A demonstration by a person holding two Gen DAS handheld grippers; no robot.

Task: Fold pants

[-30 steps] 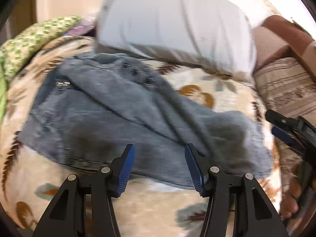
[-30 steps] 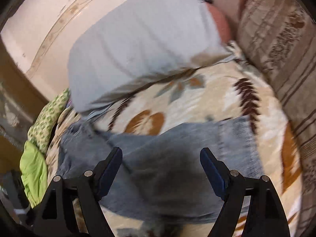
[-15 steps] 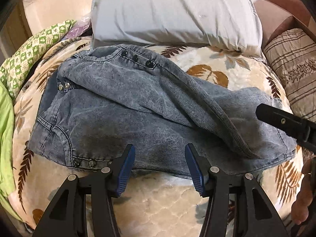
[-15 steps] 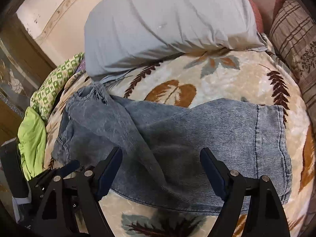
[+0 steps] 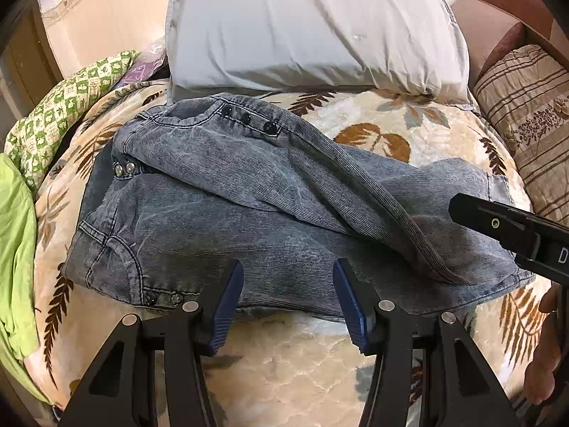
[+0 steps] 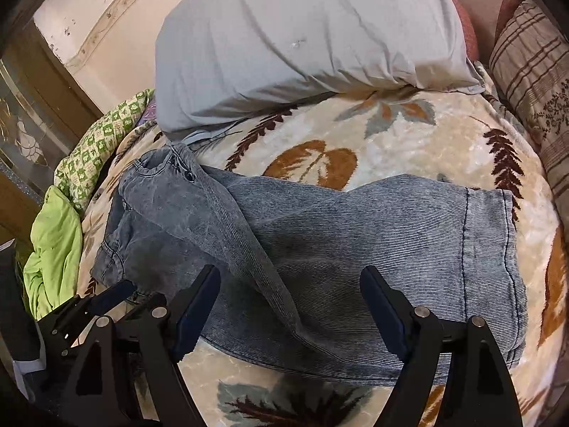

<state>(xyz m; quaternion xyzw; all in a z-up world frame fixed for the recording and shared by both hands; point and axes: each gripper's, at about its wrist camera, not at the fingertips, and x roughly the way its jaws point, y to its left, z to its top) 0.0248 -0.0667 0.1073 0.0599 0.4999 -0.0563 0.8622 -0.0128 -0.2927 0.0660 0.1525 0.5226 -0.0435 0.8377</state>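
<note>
Grey-blue washed denim pants sprawled rumpled across cream leaf-patterned bed blanket, just before pale grey pillow. Left hand-held gripper partly open, empty, over near waist edge. Right hand-held gripper wide apart, empty, above leg fabric.

- Both views: blur of 1 s ago gone, now sharp.
- Left gripper: drifts left along near edge of pants; waistband + snaps now fully in left view.
- Right gripper: sits lower over the pants, hem end now wholly in right view.
- Pillow reads level now, vs tilted before.
</note>
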